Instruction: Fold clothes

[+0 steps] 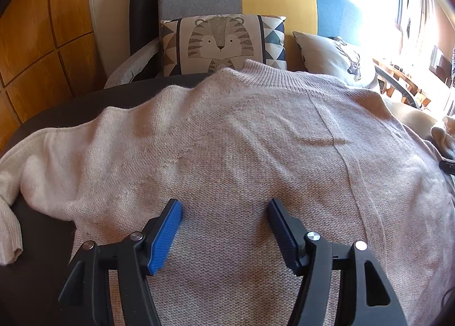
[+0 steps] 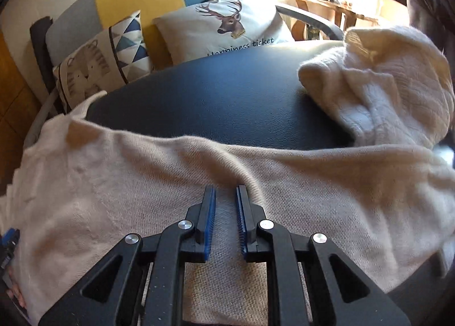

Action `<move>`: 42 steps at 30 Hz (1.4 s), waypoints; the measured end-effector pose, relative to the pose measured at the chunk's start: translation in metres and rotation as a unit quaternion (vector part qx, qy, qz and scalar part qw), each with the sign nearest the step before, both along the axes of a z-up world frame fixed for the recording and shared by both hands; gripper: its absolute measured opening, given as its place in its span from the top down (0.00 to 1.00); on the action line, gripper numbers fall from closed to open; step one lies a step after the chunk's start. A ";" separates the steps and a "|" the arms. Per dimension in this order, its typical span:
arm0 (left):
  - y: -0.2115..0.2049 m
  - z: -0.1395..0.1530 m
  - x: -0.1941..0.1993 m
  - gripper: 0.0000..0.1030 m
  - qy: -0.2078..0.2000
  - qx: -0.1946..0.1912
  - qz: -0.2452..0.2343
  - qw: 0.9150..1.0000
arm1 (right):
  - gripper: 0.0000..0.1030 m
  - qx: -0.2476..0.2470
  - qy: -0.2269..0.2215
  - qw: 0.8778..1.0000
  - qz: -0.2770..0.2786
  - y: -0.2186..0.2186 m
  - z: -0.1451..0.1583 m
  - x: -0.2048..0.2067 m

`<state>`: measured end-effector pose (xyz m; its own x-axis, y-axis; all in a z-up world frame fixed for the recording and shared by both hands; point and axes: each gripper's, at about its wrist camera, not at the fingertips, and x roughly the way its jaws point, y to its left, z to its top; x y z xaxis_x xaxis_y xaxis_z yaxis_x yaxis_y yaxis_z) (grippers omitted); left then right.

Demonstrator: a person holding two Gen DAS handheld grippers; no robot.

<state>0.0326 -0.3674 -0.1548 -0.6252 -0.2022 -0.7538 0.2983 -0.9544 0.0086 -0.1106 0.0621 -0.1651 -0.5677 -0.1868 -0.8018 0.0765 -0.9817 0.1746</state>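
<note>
Over the beige sweater point(image 1: 256, 132), left tool point(image 1: 224, 206) wide apart, right tool point(image 2: 224, 192) narrowly parted, empty.

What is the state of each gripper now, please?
Left gripper: open, holding nothing, over the beige sweater.
Right gripper: narrowly open, grips nothing, above the sweater.

Beige knit sweater point(image 1: 241, 138) flat on table

Each camera sits on its tongs, looking down close at the sweater point(image 1: 227, 132) (the tiger pillow point(image 2: 88, 70) shows upper left in both views).
</note>
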 end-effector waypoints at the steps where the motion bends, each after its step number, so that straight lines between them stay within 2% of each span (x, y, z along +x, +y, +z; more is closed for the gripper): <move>1: 0.000 0.000 0.000 0.36 0.000 0.000 0.000 1.000 | 0.84 -0.014 0.012 1.000 0.004 0.001 0.007 0.001; 3: -0.002 -0.001 0.000 0.36 0.001 0.002 0.000 1.000 | 0.83 -0.015 0.038 0.999 0.029 -0.007 0.017 0.001; 7: -0.004 -0.001 0.000 0.36 0.003 0.009 -0.001 1.000 | 0.83 -0.008 0.007 0.999 0.043 -0.029 0.006 -0.023; 9: -0.005 -0.001 0.000 0.36 0.003 0.011 0.000 1.000 | 0.86 0.004 -0.009 1.000 0.028 -0.027 -0.006 -0.036; 12: -0.003 -0.001 0.000 0.36 0.003 0.010 0.000 1.000 | 0.85 0.006 -0.006 0.999 -0.032 -0.013 -0.001 -0.042; 15: -0.002 -0.001 0.000 0.36 0.004 0.009 0.001 1.000 | 0.83 -0.067 0.016 0.997 -0.023 0.002 0.011 -0.020; 19: -0.002 -0.001 0.000 0.36 0.005 0.011 0.001 1.000 | 0.83 -0.046 0.024 0.997 0.052 -0.013 0.019 0.030; 22: -0.003 -0.001 0.000 0.36 0.004 0.013 0.003 1.000 | 0.83 -0.025 -0.010 0.997 0.068 -0.012 0.006 0.049; 24: -0.003 -0.001 0.000 0.36 0.003 0.013 0.003 1.000 | 0.86 0.006 -0.003 0.998 0.065 -0.006 0.000 0.056; 27: -0.002 0.000 -0.001 0.36 0.002 0.011 0.004 1.000 | 0.86 0.055 0.002 0.998 0.027 0.003 0.002 0.049; 29: -0.001 0.000 -0.001 0.36 0.002 0.010 0.005 1.000 | 0.82 0.024 -0.017 1.000 -0.003 0.004 0.009 0.046; 31: -0.001 0.000 -0.002 0.35 0.000 0.008 0.006 1.000 | 0.82 -0.015 -0.002 1.000 0.014 -0.019 0.023 0.052; 34: -0.002 0.001 -0.003 0.35 -0.003 0.013 0.006 1.000 | 0.82 -0.040 0.025 0.995 0.089 -0.085 0.042 0.071; 36: -0.006 0.003 -0.002 0.36 -0.007 0.026 0.003 1.000 | 0.82 -0.069 0.026 0.988 0.135 -0.128 0.045 0.083; 38: -0.011 0.007 0.000 0.36 -0.015 0.037 -0.003 0.999 | 0.82 -0.069 0.015 0.982 0.177 -0.179 0.038 0.092; 42: -0.035 0.021 0.023 0.36 -0.014 0.034 0.010 0.999 | 0.82 -0.016 0.000 0.975 0.223 -0.244 0.011 0.111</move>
<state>0.0559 -0.4024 -0.1337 -0.6002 -0.1620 -0.7833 0.3181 -0.9469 -0.0479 0.0000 -0.1823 -0.1545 -0.4232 -0.4403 -0.7918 0.4950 -0.8444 0.2049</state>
